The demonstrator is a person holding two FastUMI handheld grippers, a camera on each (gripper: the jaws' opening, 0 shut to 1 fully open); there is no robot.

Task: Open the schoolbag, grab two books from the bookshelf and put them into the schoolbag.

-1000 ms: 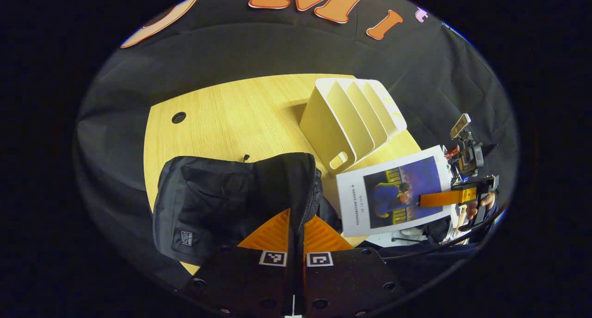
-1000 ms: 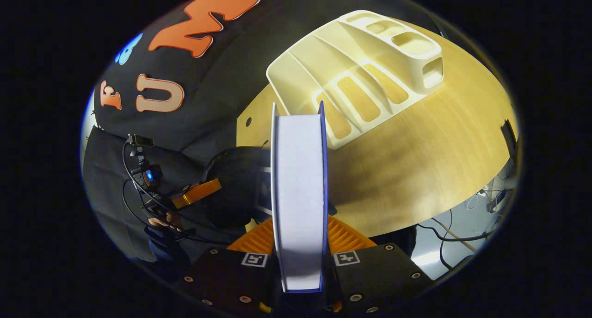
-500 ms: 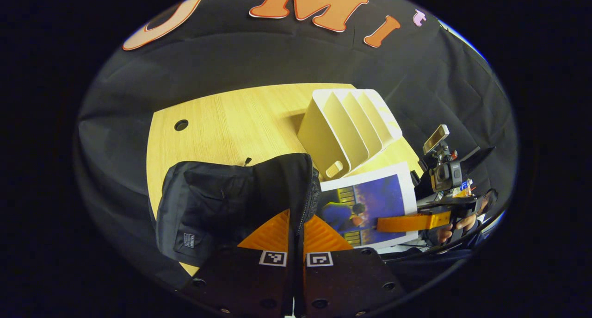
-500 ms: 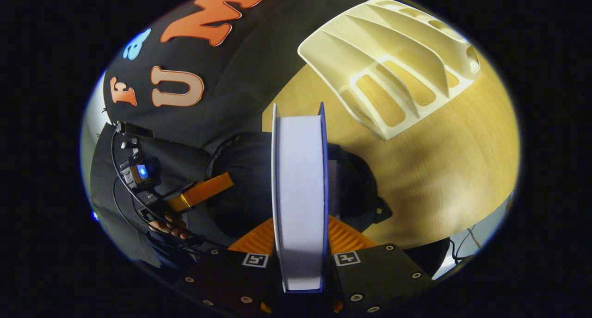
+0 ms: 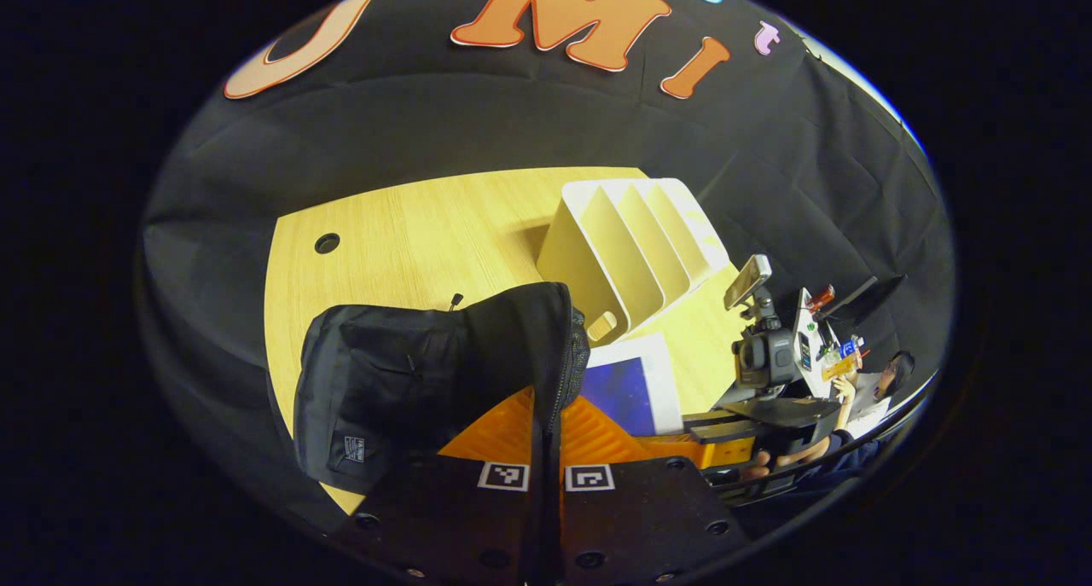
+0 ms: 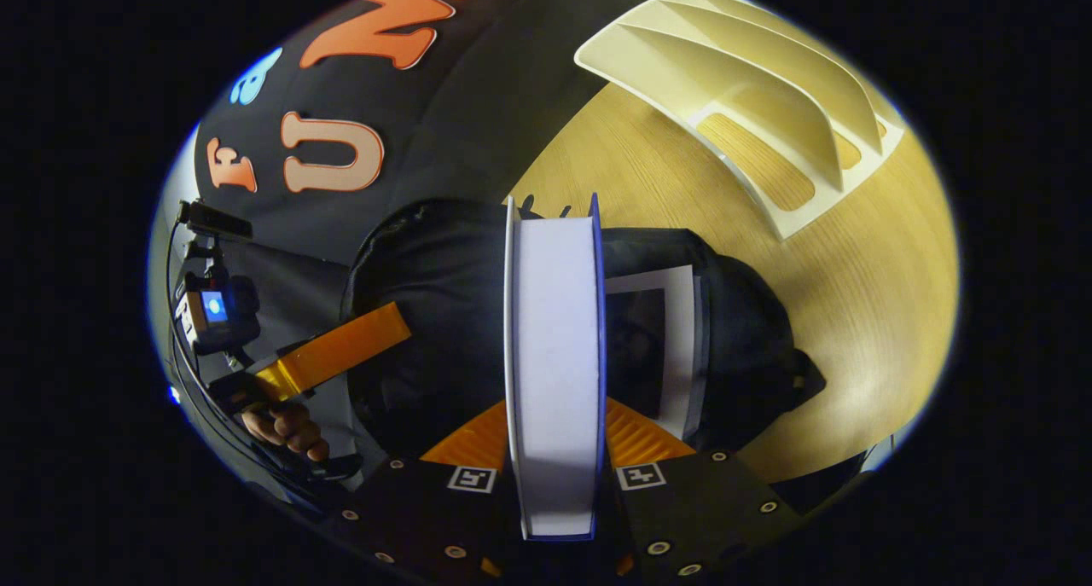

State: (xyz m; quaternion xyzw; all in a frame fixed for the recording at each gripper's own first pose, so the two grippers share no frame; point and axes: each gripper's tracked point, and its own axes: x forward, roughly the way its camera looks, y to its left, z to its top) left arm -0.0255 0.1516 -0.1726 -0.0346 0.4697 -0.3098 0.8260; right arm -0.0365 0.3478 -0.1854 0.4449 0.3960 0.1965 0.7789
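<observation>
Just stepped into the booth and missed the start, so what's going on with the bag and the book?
A person is packing a black fabric schoolbag on the light wooden table. The left claw is shut on the bag's zippered edge, holding it open. The right claw is shut on a thick white-paged book with a blue cover, poised over the opening, where another book already sits. The cream plastic bookshelf has empty slots.

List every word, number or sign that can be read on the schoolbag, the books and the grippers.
Patch on the schoolbag: too small to read.
Blue cover of the book: no readable text shows.
Square markers on the left gripper: patterns, no words.
So nothing can be read.
</observation>
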